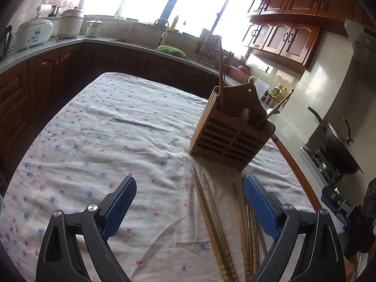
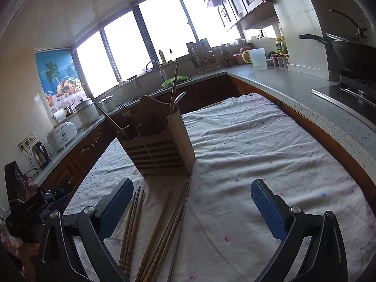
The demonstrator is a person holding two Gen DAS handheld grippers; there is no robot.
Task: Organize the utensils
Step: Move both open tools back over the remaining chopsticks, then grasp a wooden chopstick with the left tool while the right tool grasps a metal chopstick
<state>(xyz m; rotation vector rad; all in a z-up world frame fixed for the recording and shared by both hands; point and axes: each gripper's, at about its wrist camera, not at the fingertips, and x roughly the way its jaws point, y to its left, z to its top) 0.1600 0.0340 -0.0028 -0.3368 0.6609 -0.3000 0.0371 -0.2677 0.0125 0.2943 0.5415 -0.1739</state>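
Observation:
A wooden slatted utensil holder [image 1: 231, 138] stands on the cloth-covered table [image 1: 105, 129]; it also shows in the right wrist view [image 2: 162, 148]. It holds a chopstick, a spoon and a fork [image 2: 125, 114]. Several loose chopsticks [image 1: 216, 223] lie on the cloth in front of the holder, also in the right wrist view [image 2: 159, 230]. My left gripper [image 1: 190, 209] is open and empty, its right finger over some chopsticks. My right gripper [image 2: 191, 211] is open and empty, with the chopsticks beside its left finger.
Kitchen counters with dark wood cabinets ring the table. A rice cooker [image 1: 35, 34] and kettle [image 2: 41, 154] stand at the left, a sink with a green basket [image 1: 171, 50] at the back, a wok on the stove [image 1: 338, 145] at the right.

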